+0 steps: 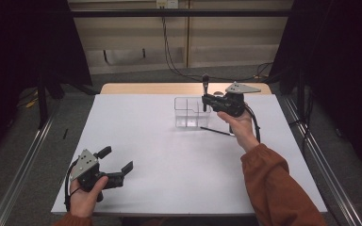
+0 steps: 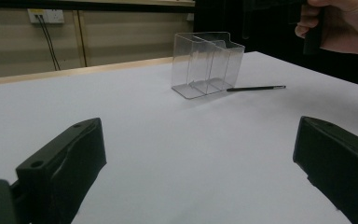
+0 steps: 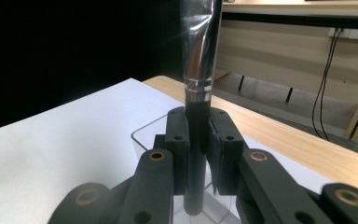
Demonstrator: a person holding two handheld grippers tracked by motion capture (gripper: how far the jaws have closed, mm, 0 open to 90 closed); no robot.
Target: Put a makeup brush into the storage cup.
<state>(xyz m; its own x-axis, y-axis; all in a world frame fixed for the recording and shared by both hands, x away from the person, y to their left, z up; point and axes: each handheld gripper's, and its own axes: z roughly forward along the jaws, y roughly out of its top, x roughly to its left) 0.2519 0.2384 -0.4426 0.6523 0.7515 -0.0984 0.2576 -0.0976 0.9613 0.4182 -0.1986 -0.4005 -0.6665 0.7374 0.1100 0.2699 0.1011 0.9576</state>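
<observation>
1. White and matte, the table carries everything, with a strip of pale wood along its far edge.
2. Rust-orange cloth covers the person's right sleeve, which comes in over the table's near right corner and reaches toward the far edge.
3. Clear plastic forms the organizer, a small box split into compartments, standing upright near the middle of the table's far edge; in the left gripper view it looks empty as far as its walls let me tell.
4. Black and grey, the right gripper is held up in the right hand, right over the organizer's right side. Its jaws are clamped on the makeup brush, one on each side of the handle.
5. Black again, the left gripper rests in the left hand at the table's near left corner, well apart from the organizer. Its jaws stand wide apart with bare table between them, as the left gripper view shows plainly.
6. Dark-handled, the makeup brush stands upright in the right gripper's grip; the right gripper view shows its black handle running down between the jaws, a shiny metal ferrule above them, and the handle's lower end over the organizer's open top. Whether it touches the organizer I cannot tell.
7. Thin and black, a pencil lies flat on the table just beside the organizer's right near corner, pointing toward the right edge.
</observation>
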